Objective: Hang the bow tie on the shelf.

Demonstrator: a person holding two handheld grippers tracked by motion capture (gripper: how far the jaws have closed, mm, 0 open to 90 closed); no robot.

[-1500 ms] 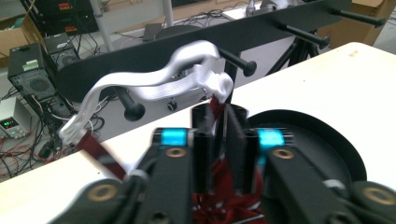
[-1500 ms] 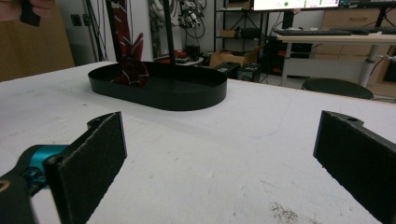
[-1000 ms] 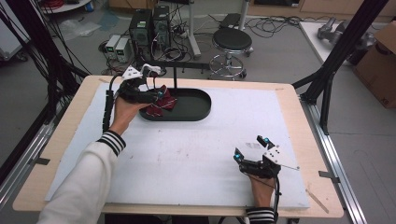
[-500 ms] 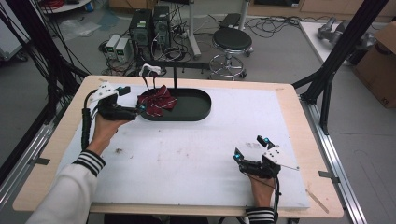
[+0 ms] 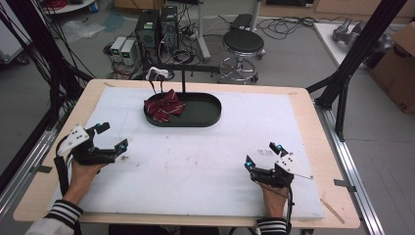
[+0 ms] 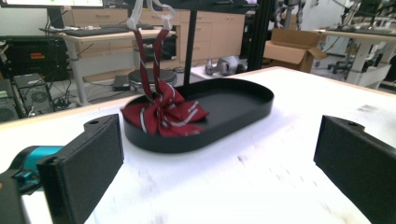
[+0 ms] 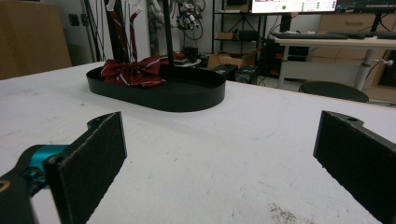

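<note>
At the far end of the black oval tray (image 5: 205, 113) lies the red striped bow tie (image 5: 164, 106), straps hooked on the stand (image 5: 183, 81). We note our left gripper (image 5: 110, 137) has withdrawn from it, likely placement done. Both it and the right gripper (image 5: 262, 154) are spread wide, empty, over the white mat (image 5: 195, 166).

Tray (image 6: 243, 105) looking like matt black plastic — bow tie (image 6: 166, 114) is striped red cloth; table (image 5: 303, 105) showing pale wood under a scuffed white mat (image 5: 195, 166).
</note>
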